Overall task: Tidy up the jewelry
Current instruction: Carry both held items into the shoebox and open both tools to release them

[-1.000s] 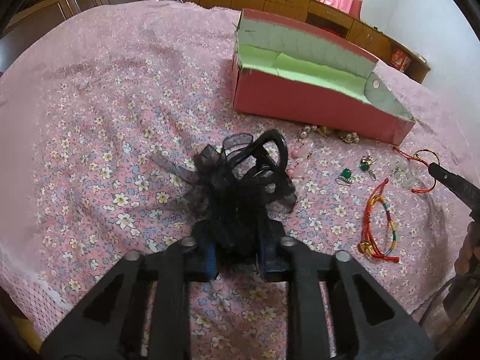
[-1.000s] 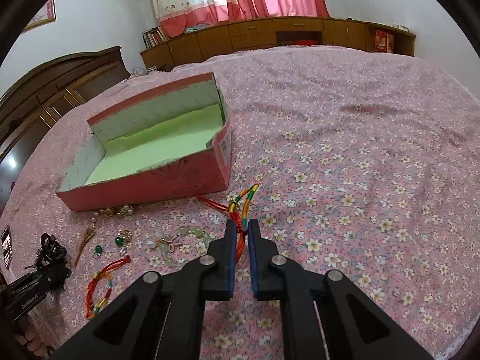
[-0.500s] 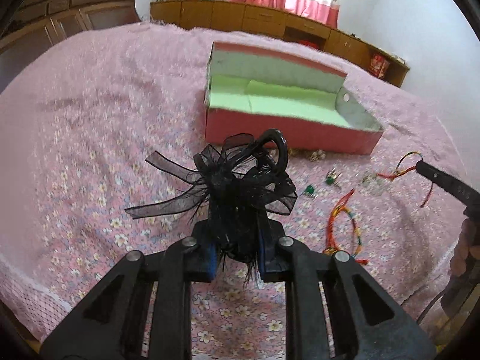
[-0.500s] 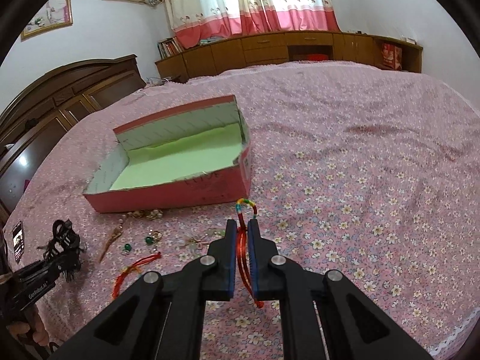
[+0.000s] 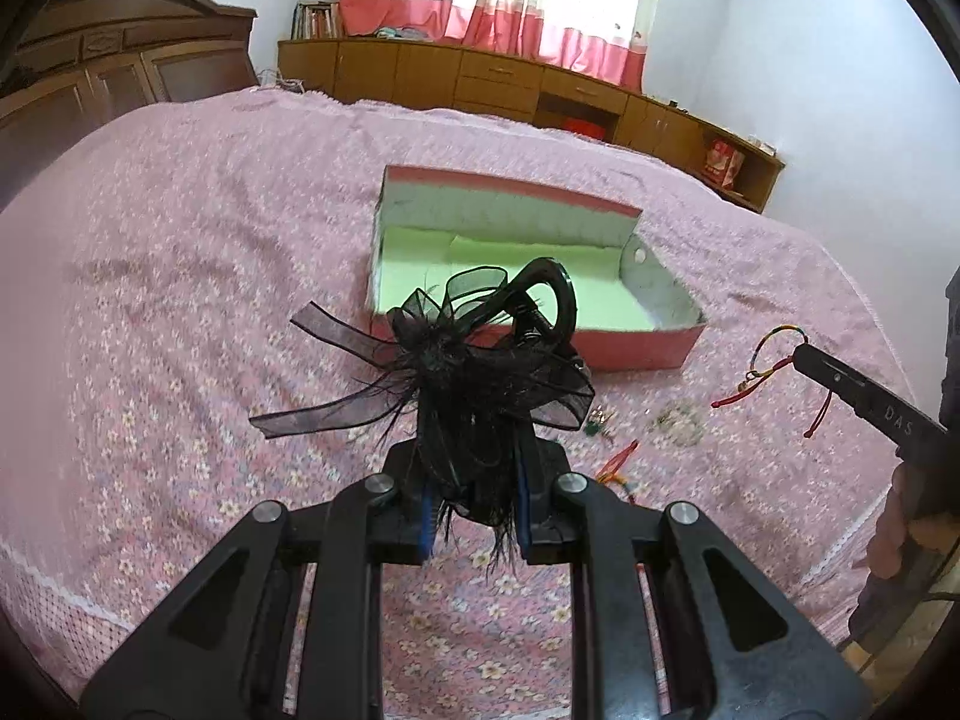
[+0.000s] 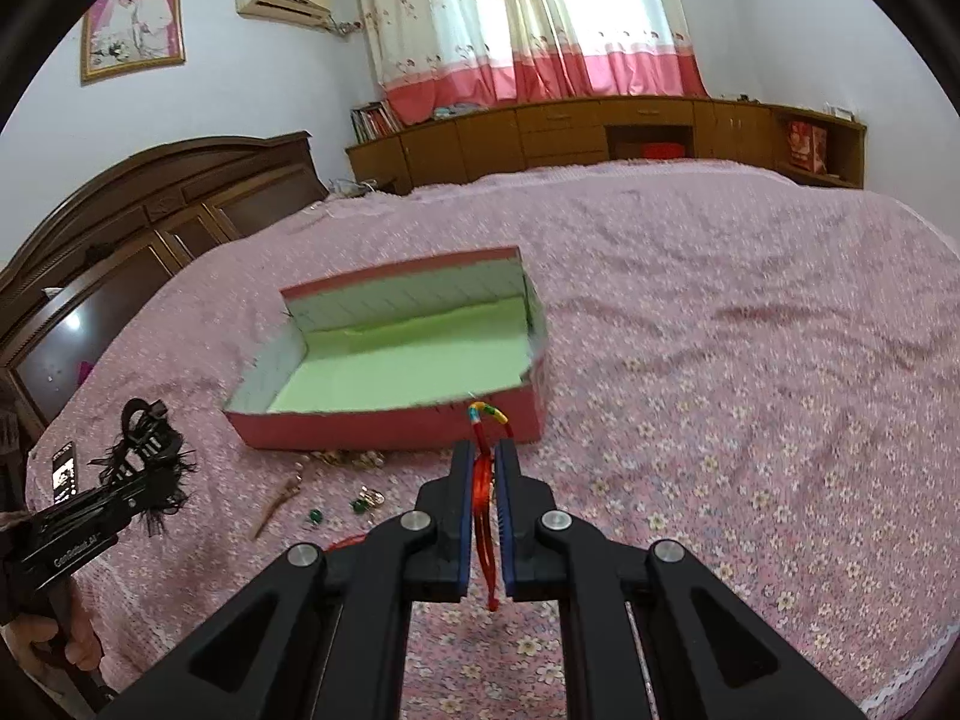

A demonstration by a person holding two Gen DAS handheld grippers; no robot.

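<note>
My left gripper (image 5: 471, 474) is shut on a black lace hair clip (image 5: 480, 348) and holds it in the air in front of the pink box (image 5: 636, 348). The box is open, with a green floor, and looks empty. My right gripper (image 6: 482, 468) is shut on a red and multicolour cord bracelet (image 6: 487, 420), lifted just before the box's near wall (image 6: 384, 426). The right gripper also shows at the right of the left wrist view (image 5: 864, 390), with the bracelet (image 5: 774, 348) dangling from it. The left gripper with the clip shows at the left of the right wrist view (image 6: 144, 462).
Loose jewelry lies on the pink floral bedspread (image 5: 180, 300) in front of the box: green earrings (image 6: 336, 510), a gold cluster (image 6: 348, 459), a long hairpin (image 6: 276, 504), another cord bracelet (image 5: 618, 468) and a pale beaded piece (image 5: 678, 426). Wooden cabinets (image 6: 600, 126) line the far wall.
Both grippers have risen from the bedspread with their loads. The hair clip and the bracelet now hang clear of the bed, nearer the box's open top.
</note>
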